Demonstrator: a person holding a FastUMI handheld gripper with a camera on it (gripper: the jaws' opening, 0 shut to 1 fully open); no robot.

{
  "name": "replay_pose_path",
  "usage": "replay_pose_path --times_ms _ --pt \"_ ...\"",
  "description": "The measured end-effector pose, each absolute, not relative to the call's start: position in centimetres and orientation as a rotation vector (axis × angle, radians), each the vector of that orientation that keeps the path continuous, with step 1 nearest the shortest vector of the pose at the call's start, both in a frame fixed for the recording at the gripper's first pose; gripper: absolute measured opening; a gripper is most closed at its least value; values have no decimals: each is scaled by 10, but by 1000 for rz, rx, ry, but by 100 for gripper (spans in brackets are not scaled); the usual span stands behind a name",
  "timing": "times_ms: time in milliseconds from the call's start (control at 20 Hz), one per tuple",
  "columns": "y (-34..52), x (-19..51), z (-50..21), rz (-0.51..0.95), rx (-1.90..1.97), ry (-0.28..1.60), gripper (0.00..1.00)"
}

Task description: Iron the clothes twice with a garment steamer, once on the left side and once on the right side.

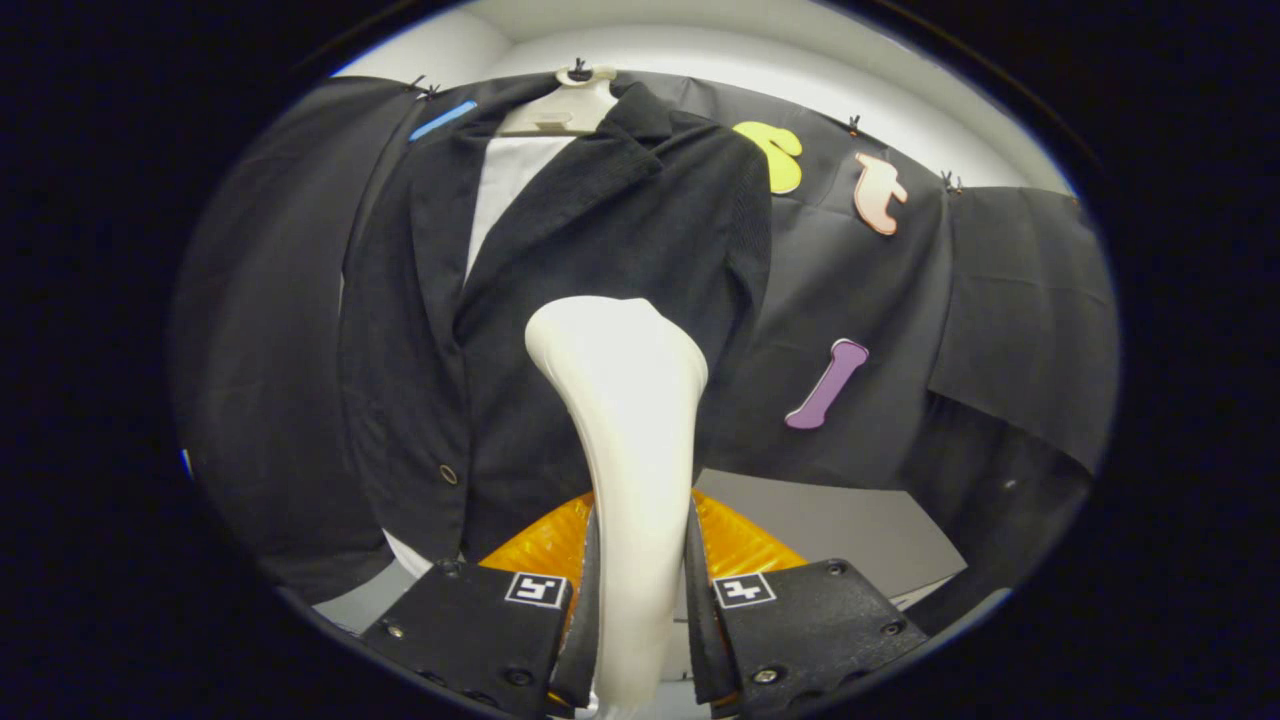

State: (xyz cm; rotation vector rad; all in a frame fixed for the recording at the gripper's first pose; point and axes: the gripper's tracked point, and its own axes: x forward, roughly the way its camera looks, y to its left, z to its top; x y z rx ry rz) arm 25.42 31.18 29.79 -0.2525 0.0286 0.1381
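A white garment steamer (625,420) stands upright between my two fingers, its handle pinched from both sides, so my gripper (640,600) is shut on it. Its broad head rises ahead of the fingers and rests against the right front panel of a black jacket (560,260). The jacket hangs on a pale hanger (560,110) from the booth's wall, over a white shirt (500,190) that shows at the collar opening. A small button (448,474) sits low on the jacket's left panel.
An orange base (740,545) lies low behind the steamer handle, just beyond the fingers. Black cloth (880,330) covers the wall to the right and left of the jacket. A pale wall surface (850,520) shows below the cloth.
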Motion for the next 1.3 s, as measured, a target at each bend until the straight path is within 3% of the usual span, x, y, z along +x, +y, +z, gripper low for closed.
replay_pose_path --times_ms 1300 --pt "299 275 148 140 -328 246 40"
